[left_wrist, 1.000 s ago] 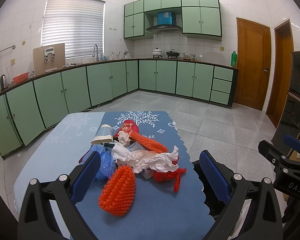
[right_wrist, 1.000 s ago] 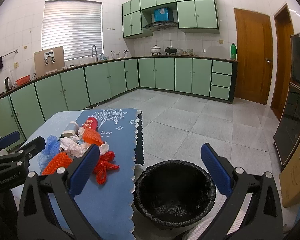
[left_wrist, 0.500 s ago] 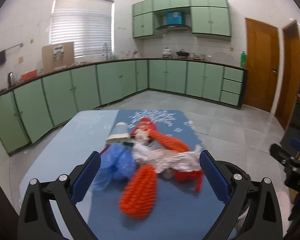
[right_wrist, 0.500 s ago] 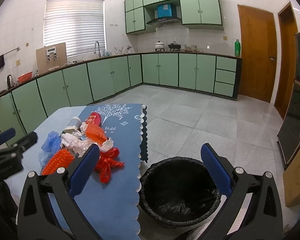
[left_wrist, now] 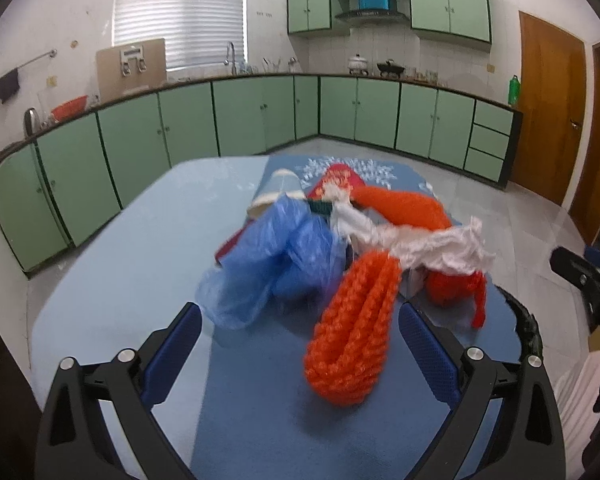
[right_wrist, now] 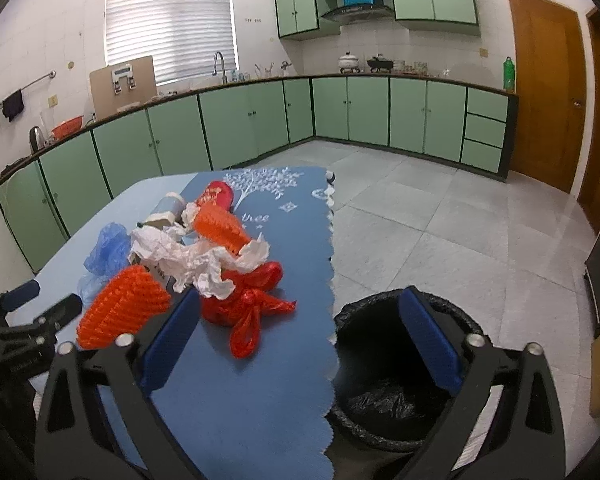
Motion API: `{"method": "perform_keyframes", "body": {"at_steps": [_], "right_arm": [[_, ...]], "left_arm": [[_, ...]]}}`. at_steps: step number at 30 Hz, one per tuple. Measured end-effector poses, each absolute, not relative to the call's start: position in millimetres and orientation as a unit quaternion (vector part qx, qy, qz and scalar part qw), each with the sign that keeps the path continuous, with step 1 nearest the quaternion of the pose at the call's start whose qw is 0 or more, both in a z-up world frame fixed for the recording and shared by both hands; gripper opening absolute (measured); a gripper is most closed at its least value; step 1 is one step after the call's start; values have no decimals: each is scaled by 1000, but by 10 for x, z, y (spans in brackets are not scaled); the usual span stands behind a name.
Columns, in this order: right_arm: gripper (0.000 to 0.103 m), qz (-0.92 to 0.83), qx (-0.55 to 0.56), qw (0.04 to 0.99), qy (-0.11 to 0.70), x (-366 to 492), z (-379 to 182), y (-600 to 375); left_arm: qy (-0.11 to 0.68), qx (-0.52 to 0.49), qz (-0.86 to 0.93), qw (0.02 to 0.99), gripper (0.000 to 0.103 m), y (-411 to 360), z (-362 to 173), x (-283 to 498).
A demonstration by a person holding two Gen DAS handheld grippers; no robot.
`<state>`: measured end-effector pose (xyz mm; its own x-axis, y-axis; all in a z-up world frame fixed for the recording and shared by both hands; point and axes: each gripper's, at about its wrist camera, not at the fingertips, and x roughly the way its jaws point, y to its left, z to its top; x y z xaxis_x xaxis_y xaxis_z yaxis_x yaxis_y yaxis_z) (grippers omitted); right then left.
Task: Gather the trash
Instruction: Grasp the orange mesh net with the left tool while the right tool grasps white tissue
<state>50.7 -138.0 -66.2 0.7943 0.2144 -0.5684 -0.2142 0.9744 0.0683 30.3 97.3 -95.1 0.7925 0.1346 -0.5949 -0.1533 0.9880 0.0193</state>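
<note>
A trash pile lies on a blue mat (right_wrist: 260,380): a blue plastic bag (left_wrist: 276,264), an orange foam net (left_wrist: 352,328), crumpled white paper (left_wrist: 432,248), a knotted red plastic bag (right_wrist: 244,300), a second orange net (right_wrist: 220,228), a red can (right_wrist: 216,196) and a paper cup (right_wrist: 166,210). My left gripper (left_wrist: 300,312) is open just short of the blue bag and the near orange net. My right gripper (right_wrist: 300,300) is closing its jaws. The red bag lies just ahead near its left finger, and nothing is pressed. A black-lined bin (right_wrist: 400,380) stands beside the table.
The light blue table (left_wrist: 140,260) has bare room to the left of the pile. Green cabinets line the far walls across a tiled floor (right_wrist: 440,208). Wooden doors (right_wrist: 548,80) stand at the right. The bin's rim (left_wrist: 528,328) sits against the table's right edge.
Both grippers have come down and forward toward the pile, which looks larger now. The right gripper's fingers stand slightly closer together.
</note>
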Motion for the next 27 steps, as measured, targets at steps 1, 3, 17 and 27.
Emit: {"method": "perform_keyframes", "body": {"at_steps": [1,3,17,27], "right_arm": [[82,113,-2,946,305,529,-687,-1363],[81,111,-6,943,314,564,-736,-1336],[71,146,-24,936,320,722,-776,-1106],[56,197,-37,926,319,883,-764,-828]], "left_arm": [[316,-14,75,946,96,973,-988,331],[326,-15,68,943,93,969,-1074,391],[362,-38,2,931,31,919,-1378,585],[313,-59,9,948,25,950,-1007,381]]}}
